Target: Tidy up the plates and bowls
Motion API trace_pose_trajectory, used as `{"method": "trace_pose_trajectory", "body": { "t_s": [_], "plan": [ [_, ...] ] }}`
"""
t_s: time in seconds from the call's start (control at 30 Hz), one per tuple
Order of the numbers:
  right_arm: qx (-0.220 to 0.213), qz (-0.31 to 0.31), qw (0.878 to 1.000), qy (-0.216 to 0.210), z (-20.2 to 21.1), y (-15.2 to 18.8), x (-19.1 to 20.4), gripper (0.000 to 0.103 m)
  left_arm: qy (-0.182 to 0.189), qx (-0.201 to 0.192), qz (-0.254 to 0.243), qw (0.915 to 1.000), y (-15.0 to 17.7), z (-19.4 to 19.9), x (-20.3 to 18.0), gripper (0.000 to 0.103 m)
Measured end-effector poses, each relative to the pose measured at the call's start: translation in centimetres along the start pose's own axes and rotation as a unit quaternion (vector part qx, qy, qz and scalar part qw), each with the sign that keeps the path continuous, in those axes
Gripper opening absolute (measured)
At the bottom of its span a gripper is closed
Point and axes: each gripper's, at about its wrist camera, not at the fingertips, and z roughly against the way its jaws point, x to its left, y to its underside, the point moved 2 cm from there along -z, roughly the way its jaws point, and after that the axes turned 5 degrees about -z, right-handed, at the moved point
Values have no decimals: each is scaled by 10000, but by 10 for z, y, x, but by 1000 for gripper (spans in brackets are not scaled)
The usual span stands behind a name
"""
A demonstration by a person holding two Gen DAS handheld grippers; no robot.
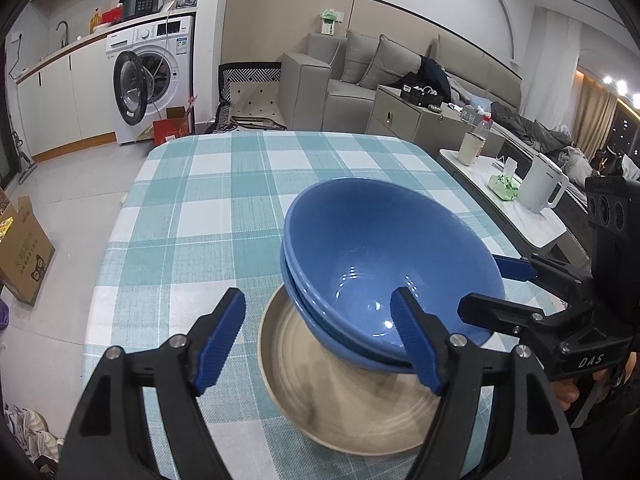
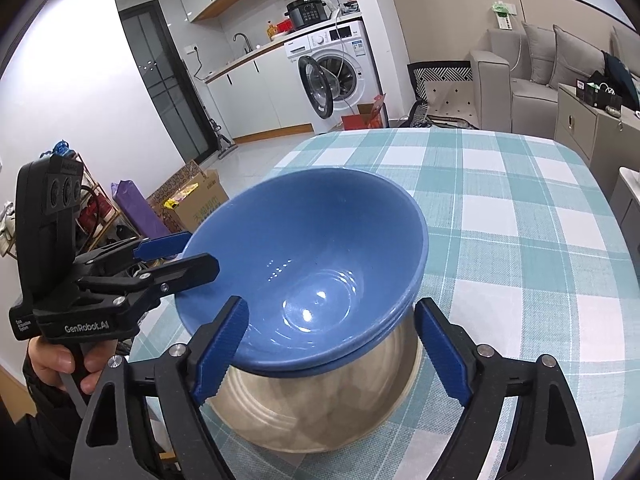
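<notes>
Two stacked blue bowls (image 1: 384,256) (image 2: 312,240) rest on a beige plate (image 1: 340,408) (image 2: 312,412) on the checked tablecloth (image 1: 208,208). My left gripper (image 1: 320,340) is open: one finger stands left of the stack and the other in front of its near wall, and neither pad presses on it. My right gripper (image 2: 332,348) is open too and straddles the stack's near side with gaps at both pads. Each wrist view shows the other gripper at the bowls' rim, the right gripper (image 1: 480,286) and the left gripper (image 2: 202,254), with a hand on each handle.
A low side table (image 1: 520,216) to the right holds a white kettle (image 1: 540,192), a cup (image 1: 470,148) and a green pack. On the floor to the left stands a cardboard box (image 1: 24,248). Beyond the table's far edge are a washing machine (image 1: 148,80) and a sofa (image 1: 360,76).
</notes>
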Motion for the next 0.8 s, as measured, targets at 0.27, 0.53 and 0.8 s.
{"method": "trace_pose_trajectory", "body": {
  "t_s": [0.27,0.53,0.8],
  "plan": [
    [20,-11,10000,-4,-1,0,-1,87,-12,-23,-42,10000,1,3,-2,76],
    [-59,97,9999,84,5,2,-2,98,-112,-355,-274,9989,2,20,-11,97],
    [-208,502,9985,99,19,11,8,102,-381,-732,-455,9956,9,43,-15,103]
  ]
}}
